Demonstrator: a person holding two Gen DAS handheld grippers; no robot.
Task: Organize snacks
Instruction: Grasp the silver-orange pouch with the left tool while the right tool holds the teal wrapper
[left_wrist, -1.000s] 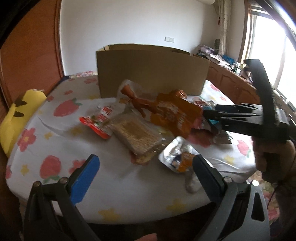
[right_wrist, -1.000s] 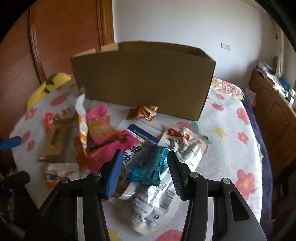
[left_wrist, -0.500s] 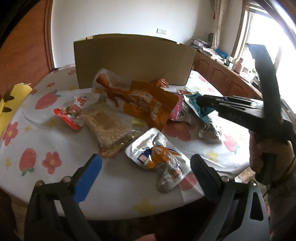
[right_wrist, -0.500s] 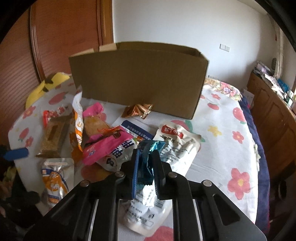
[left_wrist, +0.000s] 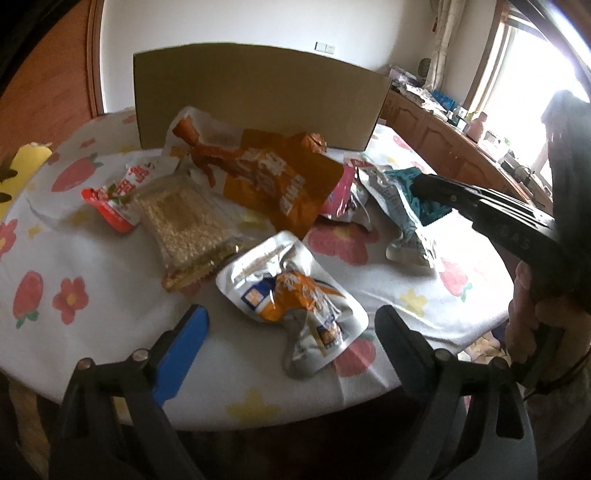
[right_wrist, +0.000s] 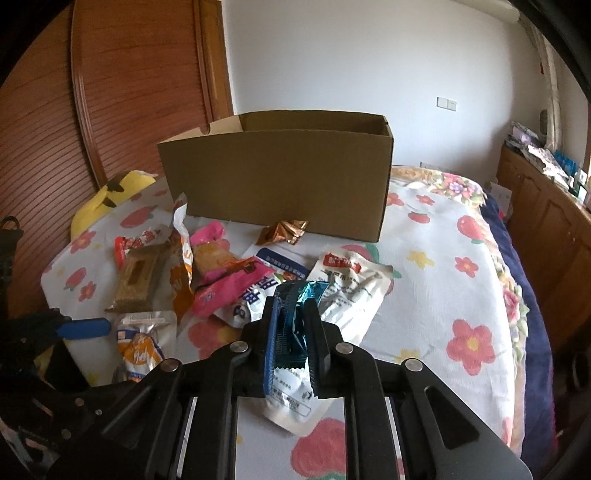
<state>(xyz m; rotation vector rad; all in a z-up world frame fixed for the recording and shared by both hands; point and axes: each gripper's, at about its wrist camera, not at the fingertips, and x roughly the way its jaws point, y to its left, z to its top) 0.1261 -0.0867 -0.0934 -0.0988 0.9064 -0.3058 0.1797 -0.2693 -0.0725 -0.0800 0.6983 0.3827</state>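
I am clamping my right gripper (right_wrist: 290, 325) on a teal snack packet (right_wrist: 295, 314), holding it just above the white pouch (right_wrist: 343, 291) on the flower-printed surface (right_wrist: 443, 288). My left gripper (left_wrist: 291, 332) is closing, its jaws wide apart and touching nothing, hovering over a silver and orange pouch (left_wrist: 295, 302) near the surface's front edge. The other snacks are lying in a loose heap in front of the open cardboard box (right_wrist: 277, 177).
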